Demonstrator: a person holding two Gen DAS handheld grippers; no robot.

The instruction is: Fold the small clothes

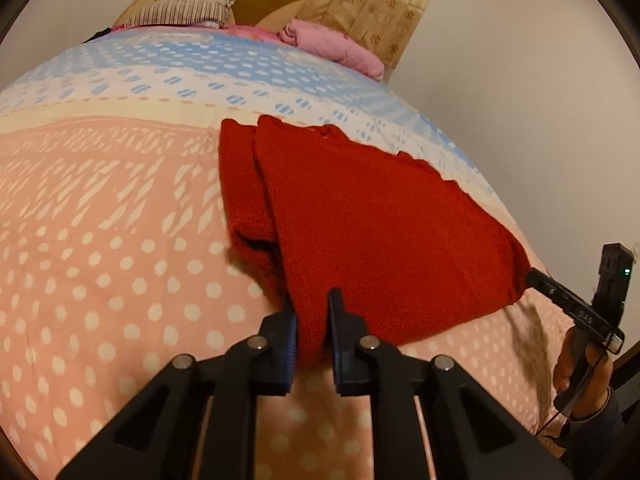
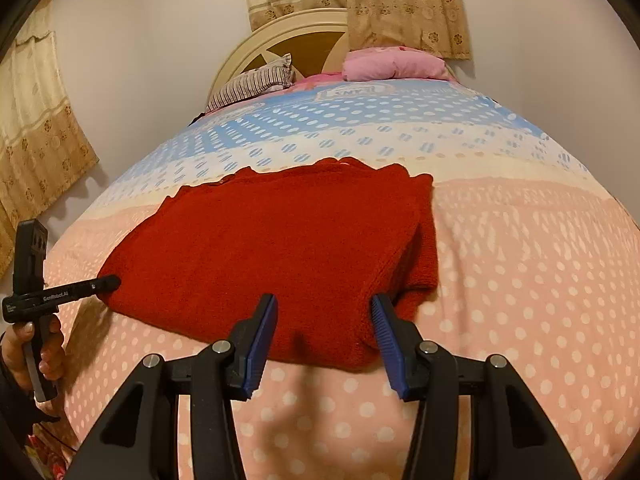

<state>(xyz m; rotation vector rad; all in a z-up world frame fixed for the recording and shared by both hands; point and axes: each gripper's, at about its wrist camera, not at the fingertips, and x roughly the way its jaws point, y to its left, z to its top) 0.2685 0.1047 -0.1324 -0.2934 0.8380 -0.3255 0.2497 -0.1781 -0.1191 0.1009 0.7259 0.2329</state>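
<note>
Left wrist view showed my left gripper (image 1: 312, 320) nipped tight on the near edge of the red knitted garment (image 1: 372, 224), a pinch of the knit bunched between its blue pads. The garment lay folded on the bed's quilt (image 1: 100, 280), mostly on the pink dotted part, its far edge reaching the pale band and the blue-patterned part beyond. One fold lay over another along the left side in that view, so a narrower strip of red showed beside the main panel.

From the right wrist view, my right gripper (image 2: 324, 320) stood about half open at the garment's near edge. The red cloth ran between the two blue pads, but I could see a gap on each side, so it had hold of nothing. In that same view I could see the other gripper at the far left, its tip against the garment's corner, gripped by a hand (image 2: 36, 344) in a dark sleeve.

At the head of the bed I saw a striped pillow (image 2: 256, 82) and a pink bundle of bedding (image 2: 394, 63) against the cream headboard (image 2: 296, 32), with beige flowered curtains (image 2: 400, 8) hanging behind.
</note>
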